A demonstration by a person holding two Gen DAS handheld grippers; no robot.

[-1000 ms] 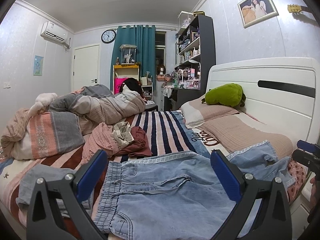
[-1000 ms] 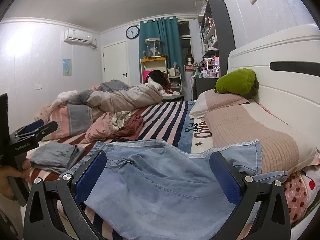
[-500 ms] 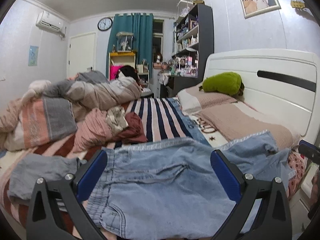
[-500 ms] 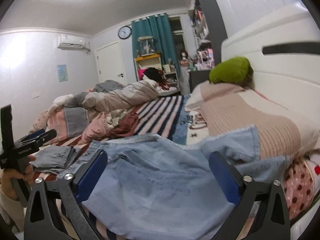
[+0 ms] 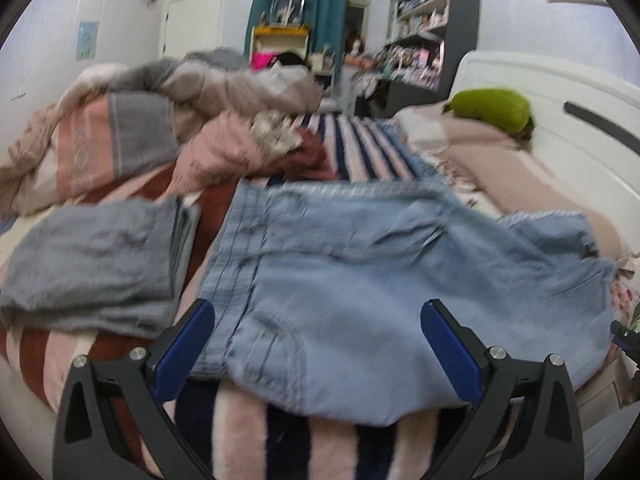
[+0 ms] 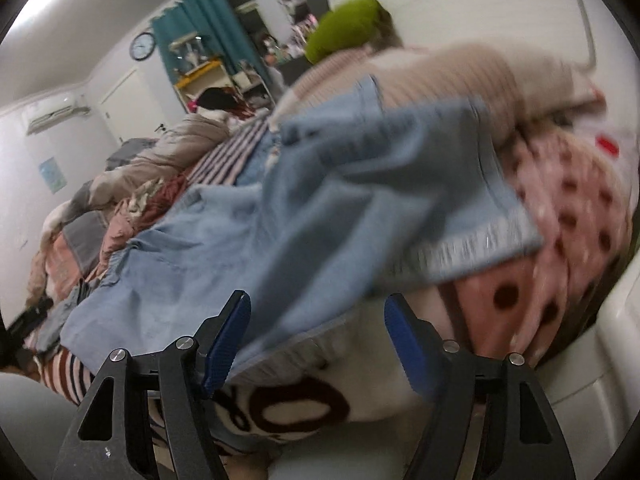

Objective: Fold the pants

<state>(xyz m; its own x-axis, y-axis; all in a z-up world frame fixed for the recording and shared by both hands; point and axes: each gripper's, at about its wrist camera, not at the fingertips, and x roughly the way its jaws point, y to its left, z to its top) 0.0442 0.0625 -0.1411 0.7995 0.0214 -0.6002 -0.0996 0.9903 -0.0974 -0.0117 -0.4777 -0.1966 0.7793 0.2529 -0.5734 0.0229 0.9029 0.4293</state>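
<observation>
The dark shelving unit [image 5: 424, 40] by the headboard is crammed with small items too blurred to name. Large brown lettering shows on the blanket [image 6: 288, 408] under my right fingers, but I cannot read it. The light-blue denim pants [image 5: 360, 280] lie spread across the striped bed [image 5: 348, 152]. My left gripper [image 5: 318, 344] stands wide, released, with the waistband edge lying between its fingers. My right gripper [image 6: 316, 336] is closing, a pant-leg hem between its fingers, not yet pinched.
</observation>
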